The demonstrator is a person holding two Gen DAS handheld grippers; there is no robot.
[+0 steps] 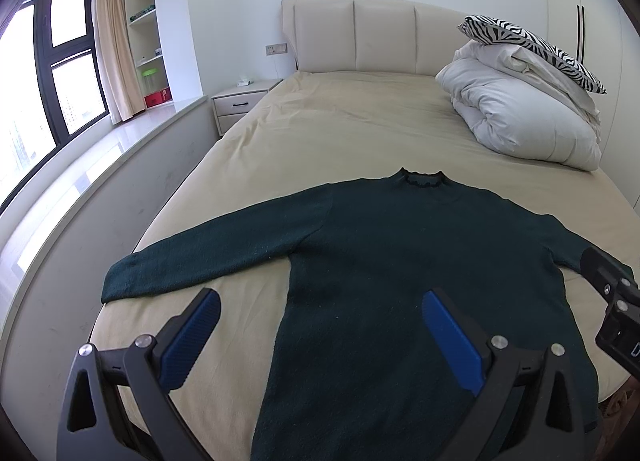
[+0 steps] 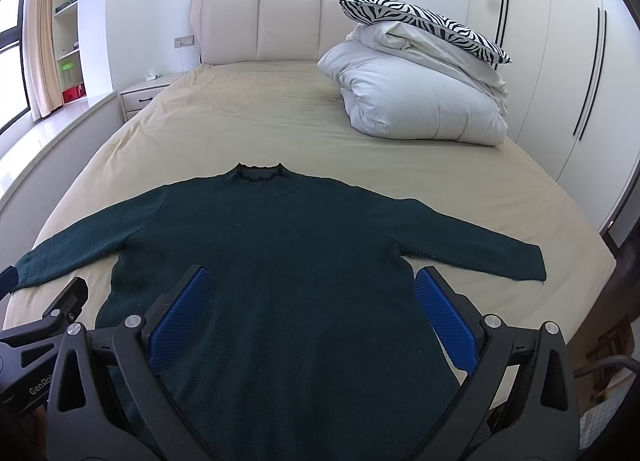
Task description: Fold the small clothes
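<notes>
On the near half of the beige bed [image 2: 256,117]: dark green sweater [image 2: 280,245], spread flat, collar toward 12 o'clock, sleeves out toward 9 and 3 o'clock. At 6 o'clock of the left wrist view: left gripper [image 1: 320,309], level, pointing along the bed, blue pads [image 1: 192,341] spread wide, straddling the sweater's left edge, gripping nothing. At 6 o'clock of the right wrist view: right gripper [image 2: 308,289], same forward pose above the sweater's lower body, pads [image 2: 444,321] likewise wide apart, empty. Contact with fabric: cannot tell. At 1 o'clock, near the headboard [image 2: 256,25]: folded white duvet [image 2: 420,101] topped by a zebra-print pillow [image 2: 420,23]. At 10 o'clock: nightstand [image 2: 142,95].
</notes>
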